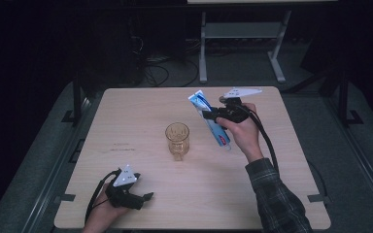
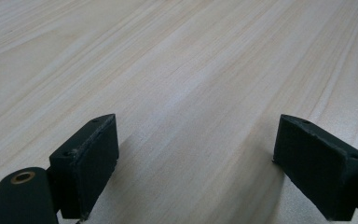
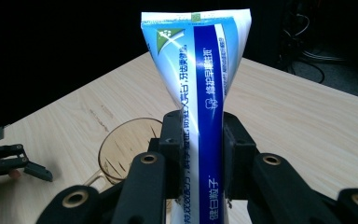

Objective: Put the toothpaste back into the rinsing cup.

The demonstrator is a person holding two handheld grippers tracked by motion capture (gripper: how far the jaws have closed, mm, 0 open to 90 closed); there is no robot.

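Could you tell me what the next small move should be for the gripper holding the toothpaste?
Probably carry the toothpaste tube, clamped in the right gripper, left toward the amber glass mug: it stands open and apparently empty mid-table.

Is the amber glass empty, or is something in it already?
Empty. The high view shows the amber glass upright with nothing inside; the toothpaste tube is clamped in the right gripper, beside it.
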